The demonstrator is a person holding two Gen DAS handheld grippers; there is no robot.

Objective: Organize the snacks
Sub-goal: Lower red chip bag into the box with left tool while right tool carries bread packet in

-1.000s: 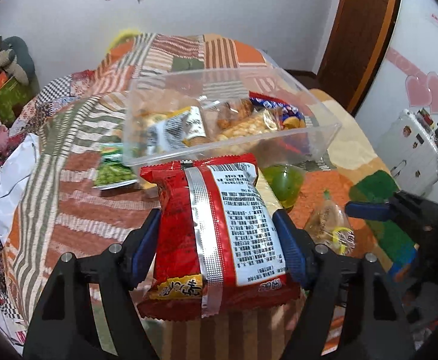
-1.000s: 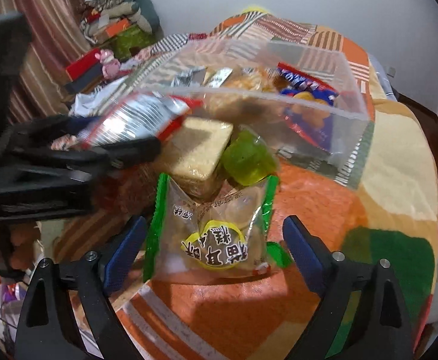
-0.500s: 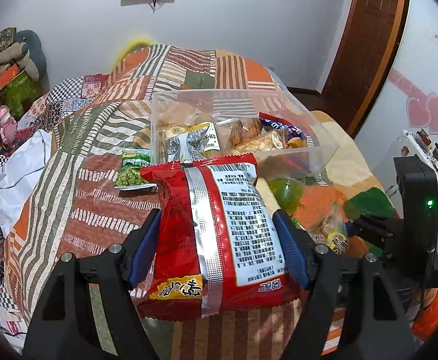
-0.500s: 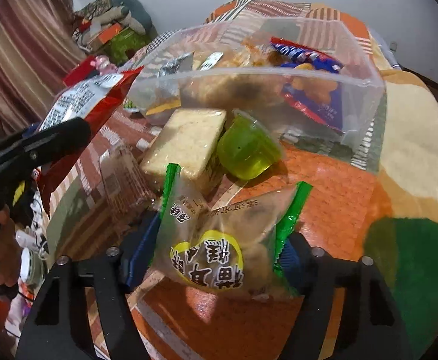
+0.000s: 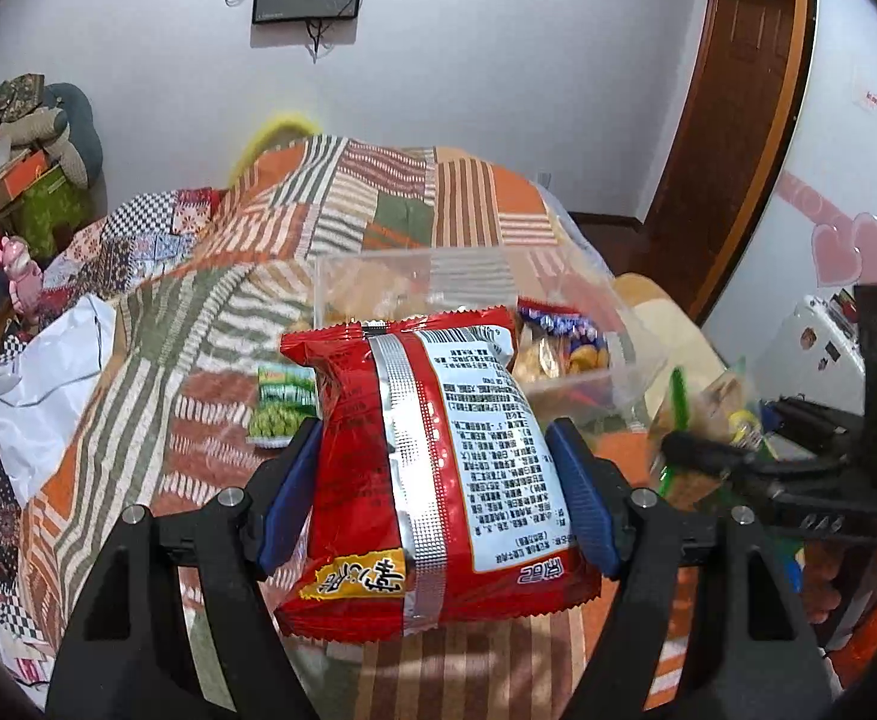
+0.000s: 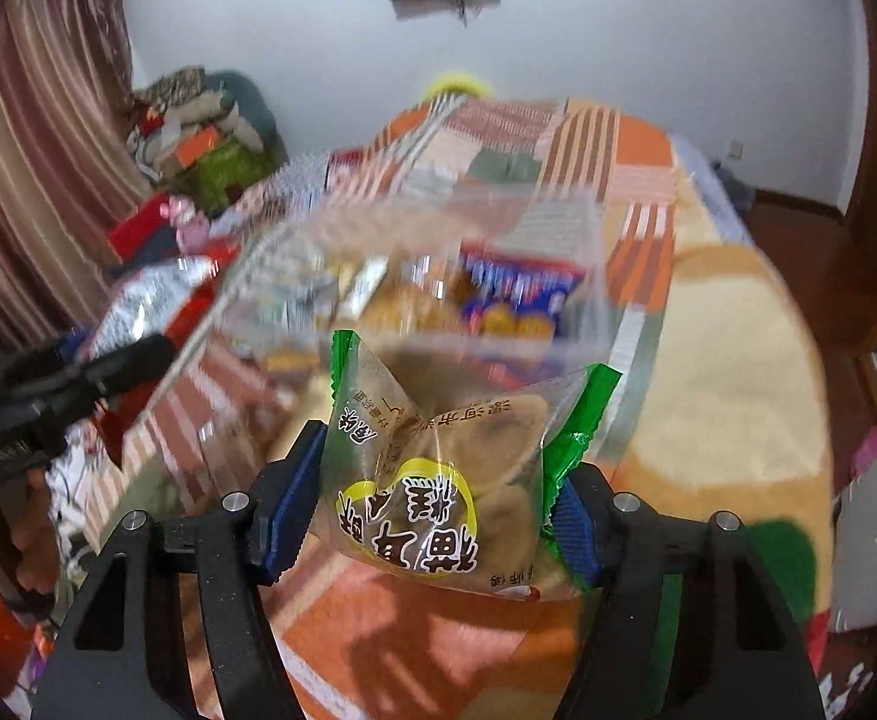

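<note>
My left gripper (image 5: 438,492) is shut on a red snack bag (image 5: 432,468) with a silver seam and white label, held above the patchwork bed. My right gripper (image 6: 432,492) is shut on a clear pastry packet with green edges (image 6: 456,474), lifted off the bed. It also shows at the right of the left wrist view (image 5: 708,420). A clear plastic bin (image 5: 636,354) holding several snacks stands behind both packets; in the right wrist view the bin (image 6: 594,276) is blurred. The left gripper with the red bag appears at the left of the right wrist view (image 6: 138,300).
A green pea packet (image 5: 279,408) lies on the patchwork bedspread (image 5: 198,360) left of the bin. A white plastic bag (image 5: 48,372) lies at the bed's left edge. A wooden door (image 5: 732,120) and a white appliance (image 5: 816,354) are to the right.
Both grippers have risen and tilted up. My right gripper closed on the pastry packet and lifted it off the bed. The red bag stays held in the left gripper.
</note>
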